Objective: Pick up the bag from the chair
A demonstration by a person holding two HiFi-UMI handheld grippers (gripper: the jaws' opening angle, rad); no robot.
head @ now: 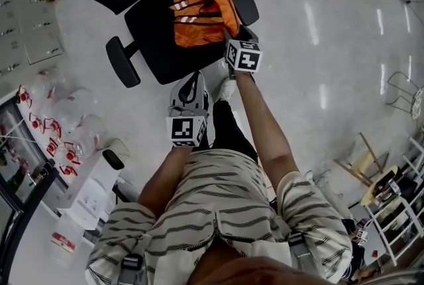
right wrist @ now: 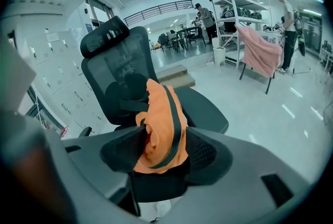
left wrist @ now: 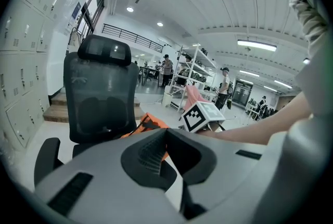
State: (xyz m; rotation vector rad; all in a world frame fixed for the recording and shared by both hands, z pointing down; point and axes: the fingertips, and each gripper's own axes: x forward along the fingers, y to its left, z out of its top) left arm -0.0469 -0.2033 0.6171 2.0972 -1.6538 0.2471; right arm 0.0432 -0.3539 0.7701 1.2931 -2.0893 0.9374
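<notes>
An orange bag [head: 195, 12] with black straps lies on the seat of a black office chair [head: 152, 45]. My right gripper [head: 230, 30] reaches over the seat's near right corner. In the right gripper view its jaws are shut on the bag [right wrist: 161, 124], pinching a fold of orange fabric in front of the chair's backrest [right wrist: 125, 77]. My left gripper [head: 193, 80] hangs shut and holds nothing, a little short of the seat's front edge. In the left gripper view the bag [left wrist: 148, 123] peeks over the left gripper [left wrist: 165, 134], beside the right gripper's marker cube [left wrist: 200, 116].
Grey lockers [head: 30, 32] line the left wall, with wrapped packs of bottles [head: 59, 124] below them. A white shelf rack [right wrist: 229, 4] and a pink cloth [right wrist: 257, 51] over a frame stand at the right. People stand far back. Pale floor [head: 318, 78] surrounds the chair.
</notes>
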